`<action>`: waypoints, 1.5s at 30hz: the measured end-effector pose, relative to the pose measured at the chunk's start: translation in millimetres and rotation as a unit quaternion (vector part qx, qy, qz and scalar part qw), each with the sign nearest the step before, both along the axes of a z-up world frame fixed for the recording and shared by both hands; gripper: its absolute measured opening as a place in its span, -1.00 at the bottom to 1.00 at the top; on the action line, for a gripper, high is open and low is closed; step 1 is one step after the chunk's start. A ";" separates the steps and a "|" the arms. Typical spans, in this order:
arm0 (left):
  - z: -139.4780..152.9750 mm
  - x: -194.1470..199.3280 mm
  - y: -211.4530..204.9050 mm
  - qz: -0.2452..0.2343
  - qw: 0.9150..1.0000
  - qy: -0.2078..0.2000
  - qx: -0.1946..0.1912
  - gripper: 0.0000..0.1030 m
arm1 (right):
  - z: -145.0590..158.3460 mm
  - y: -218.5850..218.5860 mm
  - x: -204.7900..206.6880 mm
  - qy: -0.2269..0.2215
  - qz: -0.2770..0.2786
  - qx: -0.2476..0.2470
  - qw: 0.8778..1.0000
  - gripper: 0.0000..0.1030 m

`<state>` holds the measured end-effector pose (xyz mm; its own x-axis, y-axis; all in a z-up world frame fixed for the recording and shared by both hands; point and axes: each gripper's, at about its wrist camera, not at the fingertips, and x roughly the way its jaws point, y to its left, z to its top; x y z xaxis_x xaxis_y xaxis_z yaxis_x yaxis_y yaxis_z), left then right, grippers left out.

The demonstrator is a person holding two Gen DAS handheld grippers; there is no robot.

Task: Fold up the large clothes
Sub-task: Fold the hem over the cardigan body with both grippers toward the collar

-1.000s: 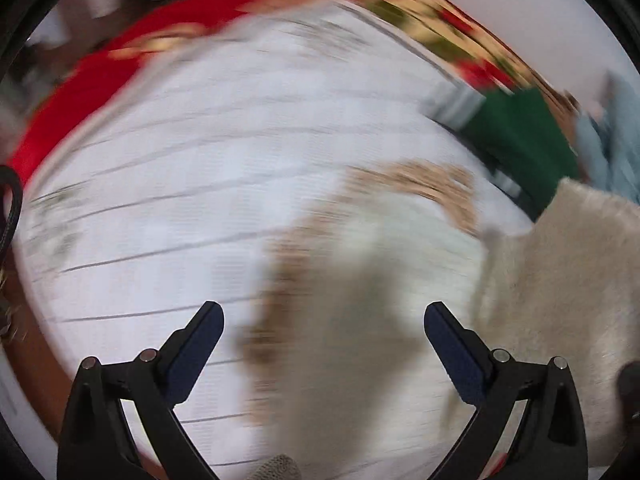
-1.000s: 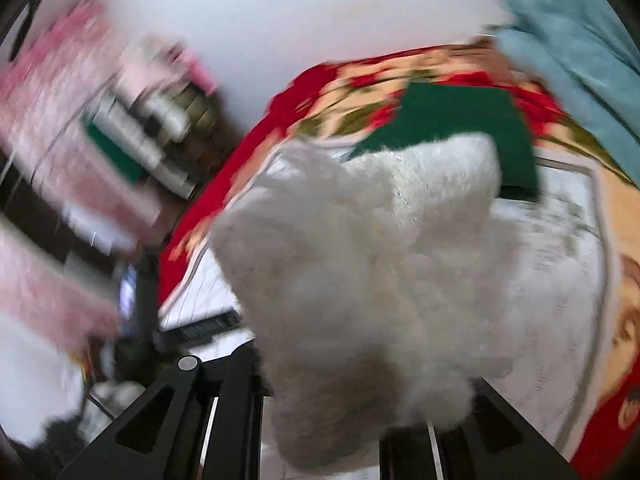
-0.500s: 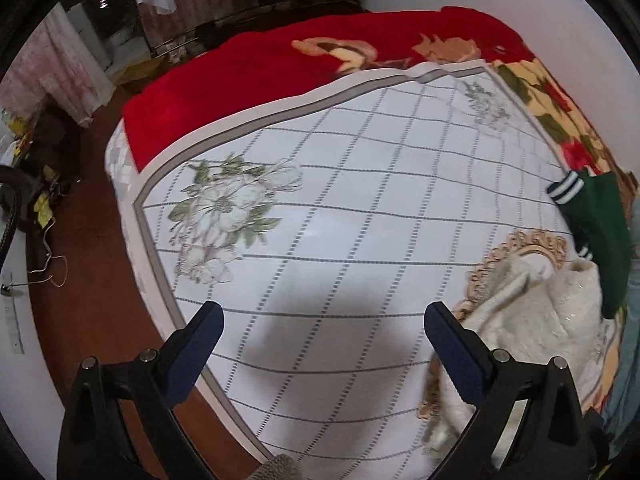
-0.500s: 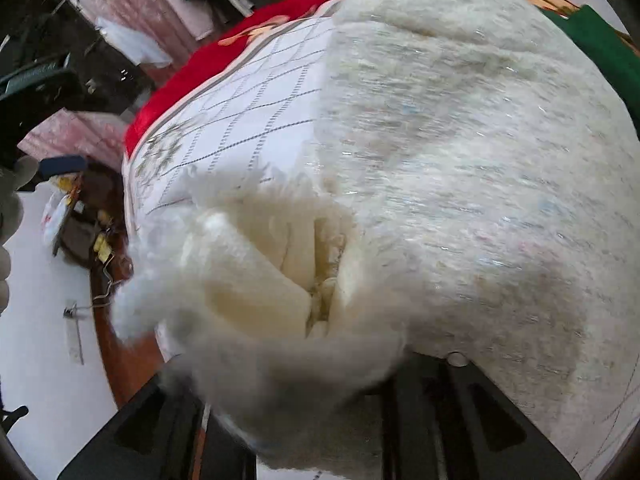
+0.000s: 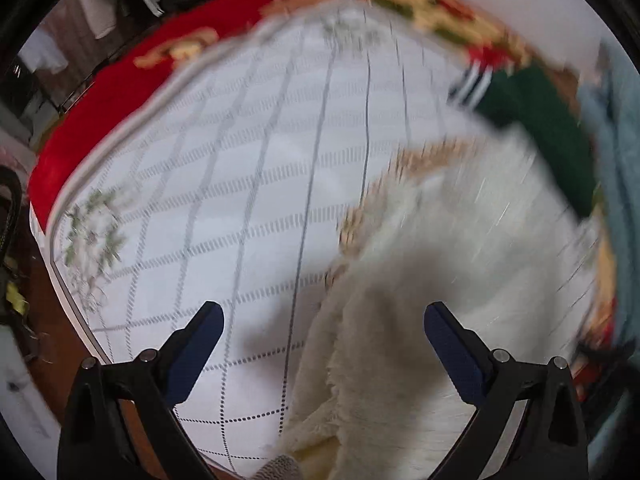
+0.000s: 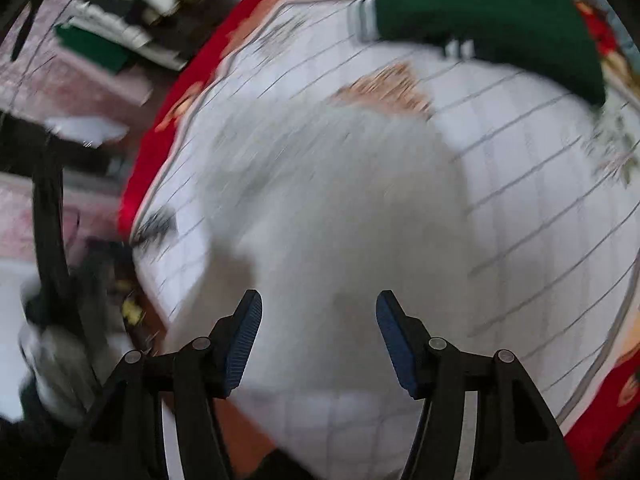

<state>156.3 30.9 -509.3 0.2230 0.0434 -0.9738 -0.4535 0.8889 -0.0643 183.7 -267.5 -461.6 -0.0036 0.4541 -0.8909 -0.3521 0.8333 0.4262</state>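
Both your left gripper (image 5: 323,344) and right gripper (image 6: 319,336) hang spread apart, empty, over the fluffy cream garment (image 6: 340,208) heaped on the bed (image 5: 240,168) (both views blurred); next, I'd judge, find an edge to spread it.

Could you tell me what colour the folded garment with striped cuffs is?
Dark green, clearest in the right wrist view.

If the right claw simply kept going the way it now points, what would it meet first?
Most likely the fluffy white garment lying on the bed; the open right claw points straight at it, though blur obscures depth.
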 end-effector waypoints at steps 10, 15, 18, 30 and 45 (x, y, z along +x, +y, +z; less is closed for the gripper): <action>-63.1 -17.5 2.3 -0.005 0.997 0.076 0.015 1.00 | -91.3 119.8 85.2 0.038 0.036 -0.092 0.994 -0.24; 6.3 5.1 0.5 -0.016 0.998 0.044 0.043 1.00 | -50.2 88.6 92.2 0.075 -0.010 -0.025 0.997 -0.20; 32.4 40.5 1.6 -0.008 1.000 0.003 0.006 1.00 | -25.3 37.2 84.0 0.063 -0.066 0.005 0.996 -0.15; -68.4 109.6 6.3 -0.010 0.999 0.035 -0.030 1.00 | -113.6 -4.9 35.7 0.154 -0.064 -0.081 0.983 -0.16; -28.8 19.0 23.8 0.041 0.994 -0.002 -0.100 1.00 | -145.4 -62.0 74.3 0.182 -0.086 0.089 0.975 0.78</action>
